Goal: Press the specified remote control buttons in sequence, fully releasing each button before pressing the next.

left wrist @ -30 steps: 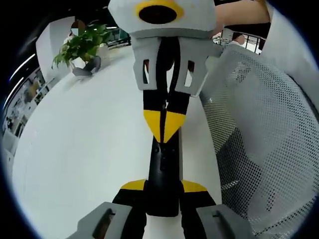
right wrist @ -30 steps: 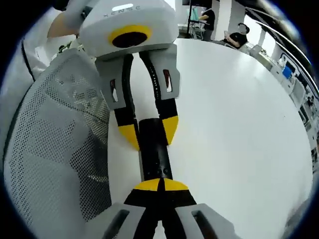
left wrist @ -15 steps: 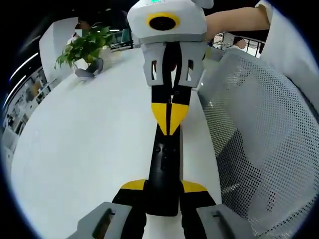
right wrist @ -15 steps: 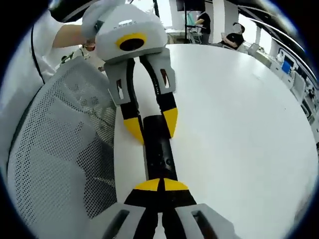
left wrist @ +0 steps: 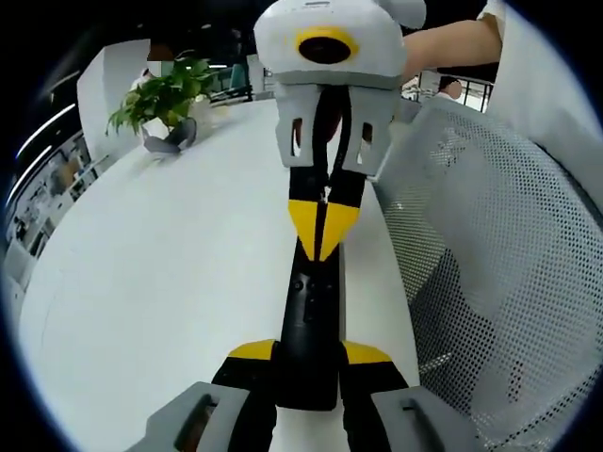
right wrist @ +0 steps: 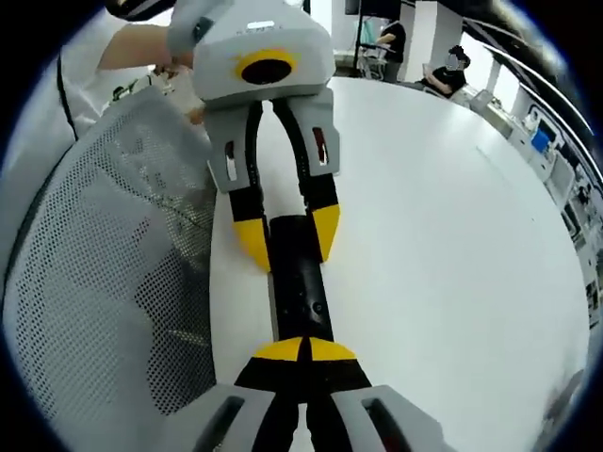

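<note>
A long black remote [left wrist: 309,306] lies lengthwise over the white table [left wrist: 170,264]. My left gripper [left wrist: 309,353] is shut on its near end, one yellow tip on each side. Opposite it, my right gripper [left wrist: 320,229] is shut, and its joined yellow tips rest on the remote's top face. In the right gripper view, my right gripper [right wrist: 303,350] has its tips together on the remote [right wrist: 300,287]. My left gripper [right wrist: 287,237] clasps the far end there. Whether a button is pushed down cannot be seen.
A white mesh chair back [left wrist: 490,273] stands close beside the table edge, also visible as the chair back [right wrist: 104,264]. A green plant in a grey pot [left wrist: 165,89] sits at the table's far side. People [right wrist: 391,38] are at the back of the room.
Seen from the left gripper view, the right gripper has drawn back a little along the remote, its tips staying shut. The left gripper keeps its hold on the remote.
</note>
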A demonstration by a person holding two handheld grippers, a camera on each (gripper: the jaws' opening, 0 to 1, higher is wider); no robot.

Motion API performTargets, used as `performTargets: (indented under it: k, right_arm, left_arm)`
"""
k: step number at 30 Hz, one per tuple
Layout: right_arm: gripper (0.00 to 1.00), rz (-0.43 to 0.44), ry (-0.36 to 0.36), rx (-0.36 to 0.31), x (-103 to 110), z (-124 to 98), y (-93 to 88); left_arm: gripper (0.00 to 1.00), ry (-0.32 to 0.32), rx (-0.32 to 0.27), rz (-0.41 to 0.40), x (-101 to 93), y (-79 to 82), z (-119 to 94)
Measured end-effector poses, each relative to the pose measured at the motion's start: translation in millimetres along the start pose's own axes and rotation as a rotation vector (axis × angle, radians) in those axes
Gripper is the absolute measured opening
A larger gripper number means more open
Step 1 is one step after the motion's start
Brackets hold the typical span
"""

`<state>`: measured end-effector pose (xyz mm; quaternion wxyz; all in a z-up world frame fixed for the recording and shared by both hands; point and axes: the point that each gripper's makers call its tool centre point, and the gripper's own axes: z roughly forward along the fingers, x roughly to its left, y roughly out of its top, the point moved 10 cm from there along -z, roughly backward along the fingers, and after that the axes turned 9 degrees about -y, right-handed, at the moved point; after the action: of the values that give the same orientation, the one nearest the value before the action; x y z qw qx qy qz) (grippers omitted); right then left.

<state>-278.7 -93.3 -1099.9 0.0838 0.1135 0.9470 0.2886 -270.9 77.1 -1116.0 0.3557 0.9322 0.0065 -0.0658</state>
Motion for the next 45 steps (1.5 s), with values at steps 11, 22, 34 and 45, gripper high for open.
performTargets:
  k: [11, 22, 34, 45]
  right_arm:
    - [0.00, 0.007, 0.047, 0.044, -3, -9, -9.9]
    - [0.00, -0.139, -0.003, 0.110, 5, -4, 2.1]
    - [0.00, 0.091, -0.081, -0.072, 8, -8, -17.5]
    - [0.00, 0.112, -0.056, -0.112, 8, -5, -16.3]
  left_arm:
    - [0.24, -0.001, -0.007, -0.003, -8.6, 0.1, 4]
    - [0.24, 0.001, -0.004, -0.009, -9.0, 1.5, 4]
    - [0.24, 0.004, -0.012, -0.013, -9.7, 1.1, 4]
    - [0.24, 0.008, -0.014, -0.018, -9.9, 1.1, 4]
